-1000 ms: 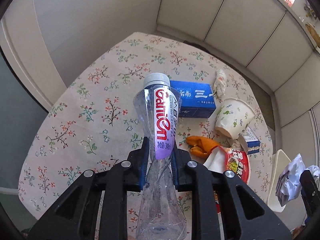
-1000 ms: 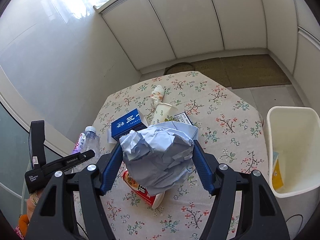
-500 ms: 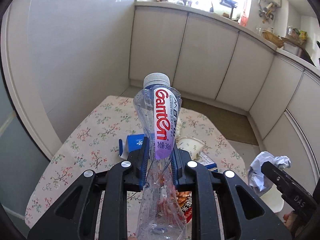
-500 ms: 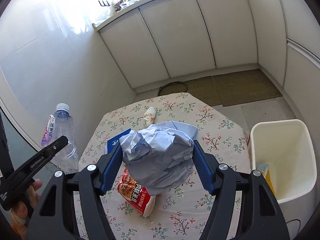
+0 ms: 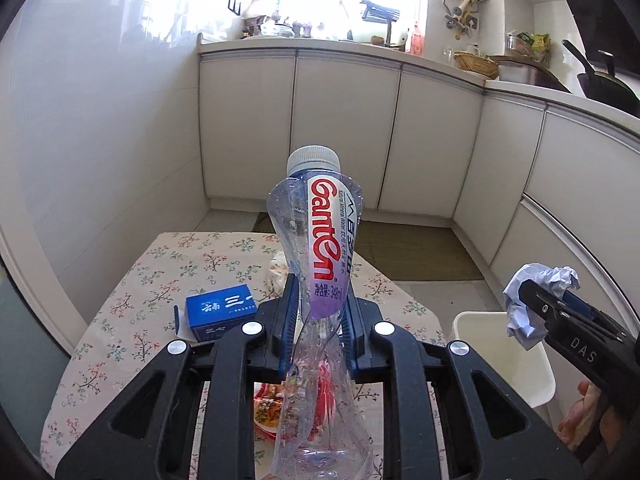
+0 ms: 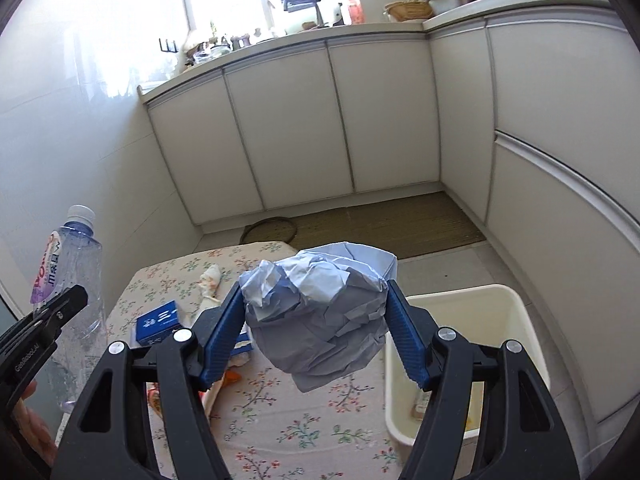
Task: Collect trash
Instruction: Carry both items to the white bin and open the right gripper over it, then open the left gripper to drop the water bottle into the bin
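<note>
Squeezed clear bottle (image 5: 318, 264), crumpled pale-blue paper (image 6: 320, 312)

Black plastic gripper frames, blue ribbed fingers (image 6: 404, 340), silver screws, white "DAS" lettering, bare skin

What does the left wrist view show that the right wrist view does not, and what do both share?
Only the left wrist view: the left gripper pinching the water bottle at its waist, and the dark wok on the counter.

Only the right wrist view: litter at the bottom of the white bin, and the right gripper clamped around the crumpled paper.

Both: the floral tablecloth, the blue box, bin, bottle and paper.
</note>
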`<state>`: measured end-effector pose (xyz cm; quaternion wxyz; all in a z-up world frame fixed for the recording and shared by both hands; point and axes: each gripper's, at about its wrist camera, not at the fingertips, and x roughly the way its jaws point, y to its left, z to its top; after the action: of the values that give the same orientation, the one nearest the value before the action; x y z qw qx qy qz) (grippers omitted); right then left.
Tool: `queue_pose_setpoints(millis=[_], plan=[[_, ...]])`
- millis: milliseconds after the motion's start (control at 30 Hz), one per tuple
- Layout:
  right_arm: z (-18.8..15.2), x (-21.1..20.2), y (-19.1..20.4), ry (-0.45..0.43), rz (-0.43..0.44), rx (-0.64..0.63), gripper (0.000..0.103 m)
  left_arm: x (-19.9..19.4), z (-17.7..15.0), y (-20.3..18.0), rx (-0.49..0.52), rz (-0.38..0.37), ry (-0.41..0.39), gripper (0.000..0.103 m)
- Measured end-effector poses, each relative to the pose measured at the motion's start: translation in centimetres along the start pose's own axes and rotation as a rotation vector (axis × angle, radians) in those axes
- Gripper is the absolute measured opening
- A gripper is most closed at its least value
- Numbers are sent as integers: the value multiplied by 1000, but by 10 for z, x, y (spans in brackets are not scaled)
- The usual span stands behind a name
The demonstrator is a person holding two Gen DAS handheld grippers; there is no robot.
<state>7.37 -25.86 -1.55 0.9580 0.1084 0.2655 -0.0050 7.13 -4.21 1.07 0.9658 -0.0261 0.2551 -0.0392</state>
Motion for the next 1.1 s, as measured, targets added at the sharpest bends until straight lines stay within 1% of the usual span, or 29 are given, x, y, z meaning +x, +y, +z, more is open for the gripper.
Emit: queue_pose_setpoints(millis=[167, 233, 333, 367, 400, 467, 500, 567, 633, 733, 833, 967, 1100], plan=[[3, 8, -30, -15, -159, -7, 67, 1, -7, -34, 58, -29, -11, 19], [2, 14, -43, -5, -209, -8, 67, 2, -11, -48, 81, -44, -11, 19], [1, 21, -62, 11, -271, -5, 71, 5, -14, -67, 101, -69, -4, 19], [1, 22, -69, 12, -286, -3, 77, 6, -15, -72, 106, -77, -1, 19], [1, 20, -73, 14, -301, 0, 86, 8, -15, -78, 112, -86, 2, 19], [4, 15, -86, 3, -348, 15, 94, 12, -18, -92, 129, -104, 10, 20], [5, 11, -92, -9, -370, 23, 96, 14, -20, -98, 139, -111, 16, 20], [9, 2, -105, -29, -419, 46, 96, 19, -25, -111, 152, -130, 37, 20], [13, -8, -118, -52, -463, 67, 96, 26, -28, -123, 136, -157, 69, 20], [17, -20, -140, -70, -510, 102, 96, 40, -31, -147, 112, -209, 125, 20], [20, -32, -163, -81, -548, 139, 96, 51, -32, -170, 120, -245, 155, 20], [23, -44, -190, -79, -589, 178, 96, 65, -30, -199, 126, -295, 191, 20], [21, -51, -214, -58, -622, 234, 96, 87, -28, -221, 113, -347, 250, 20]])
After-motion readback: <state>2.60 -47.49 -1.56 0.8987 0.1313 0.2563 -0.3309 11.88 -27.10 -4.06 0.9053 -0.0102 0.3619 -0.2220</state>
